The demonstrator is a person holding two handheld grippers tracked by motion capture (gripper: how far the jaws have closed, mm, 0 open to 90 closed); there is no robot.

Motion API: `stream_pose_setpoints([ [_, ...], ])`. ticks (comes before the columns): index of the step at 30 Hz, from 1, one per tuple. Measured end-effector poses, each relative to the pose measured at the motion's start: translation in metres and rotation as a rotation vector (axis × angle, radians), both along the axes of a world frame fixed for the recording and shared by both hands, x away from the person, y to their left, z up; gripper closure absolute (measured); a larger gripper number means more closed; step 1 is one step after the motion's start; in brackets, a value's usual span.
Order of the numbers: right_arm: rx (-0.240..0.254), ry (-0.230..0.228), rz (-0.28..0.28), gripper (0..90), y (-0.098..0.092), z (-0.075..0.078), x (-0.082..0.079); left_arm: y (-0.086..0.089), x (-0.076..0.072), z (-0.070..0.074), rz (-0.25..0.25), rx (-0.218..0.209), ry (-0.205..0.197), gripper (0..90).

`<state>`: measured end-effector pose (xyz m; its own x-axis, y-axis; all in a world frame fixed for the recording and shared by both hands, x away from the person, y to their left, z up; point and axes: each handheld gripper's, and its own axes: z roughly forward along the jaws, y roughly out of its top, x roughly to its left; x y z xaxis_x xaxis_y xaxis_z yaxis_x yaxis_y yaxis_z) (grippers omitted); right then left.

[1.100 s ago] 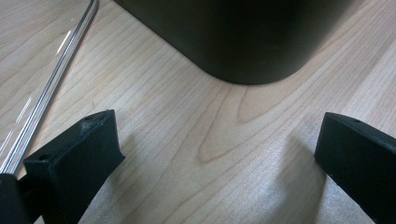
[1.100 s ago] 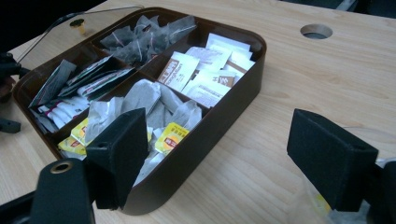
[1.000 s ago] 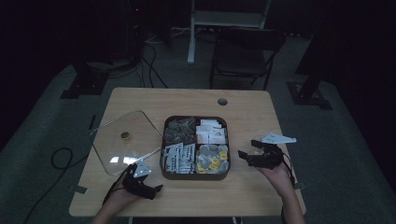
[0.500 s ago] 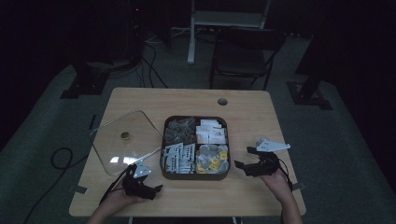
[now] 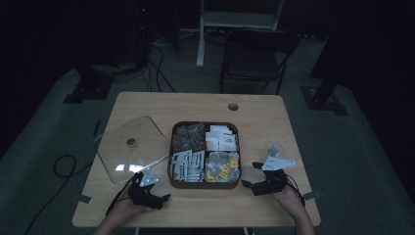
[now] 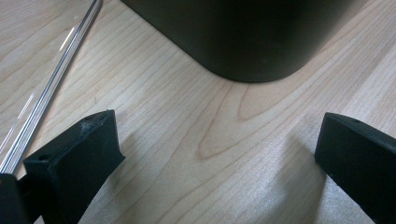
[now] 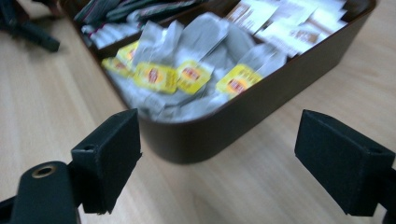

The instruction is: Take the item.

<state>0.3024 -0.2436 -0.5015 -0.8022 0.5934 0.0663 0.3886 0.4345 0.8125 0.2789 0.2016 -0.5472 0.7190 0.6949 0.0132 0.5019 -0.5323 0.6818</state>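
A dark brown tray (image 5: 204,185) with four compartments of tea bags and sachets sits mid-table. My left gripper (image 5: 164,199) rests by its front-left corner, jaws open on bare wood (image 6: 219,140), with the tray's rounded corner (image 6: 247,37) just ahead. My right gripper (image 5: 249,175) is low beside the tray's front-right corner. Its jaws have just been opening and stand wide apart (image 7: 219,135) with nothing between them. They face the tray wall (image 7: 261,107) and grey tea bags with yellow tags (image 7: 187,74).
A clear square lid (image 5: 128,147) with a small knob lies flat left of the tray; its edge (image 6: 56,79) runs past my left jaw. A small pale packet (image 5: 273,148) lies on the table behind my right gripper. A chair stands beyond the table.
My right hand has come down toward the table and a little toward its front edge, beside the tray. The left hand has stayed put.
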Motion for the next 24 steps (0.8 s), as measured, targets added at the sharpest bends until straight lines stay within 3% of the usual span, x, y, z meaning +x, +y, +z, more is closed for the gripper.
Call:
stream_pose_setpoints([
  [3,-0.012,0.008,0.006,14.1,-0.001,-0.006,-0.002,0.000,0.000,0.000,0.000,0.000,0.000,0.7],
  [8,-0.021,0.010,-0.034,14.3,-0.004,-0.016,-0.005,0.000,0.000,0.000,0.001,-0.001,0.000,0.7],
  [11,-0.053,-0.005,-0.038,14.3,-0.005,-0.021,-0.008,0.000,0.000,0.000,0.002,-0.002,0.000,0.7],
  [16,-0.047,0.009,-0.049,14.3,-0.010,-0.028,-0.010,0.000,0.000,0.000,0.002,-0.001,0.000,0.7],
  [19,-0.080,0.010,-0.084,14.3,-0.012,-0.033,-0.011,0.000,0.000,0.000,0.002,-0.002,-0.001,0.7],
  [24,-0.088,0.013,-0.094,14.3,-0.014,-0.038,-0.012,0.000,0.000,0.000,0.002,-0.003,-0.001,0.8],
])
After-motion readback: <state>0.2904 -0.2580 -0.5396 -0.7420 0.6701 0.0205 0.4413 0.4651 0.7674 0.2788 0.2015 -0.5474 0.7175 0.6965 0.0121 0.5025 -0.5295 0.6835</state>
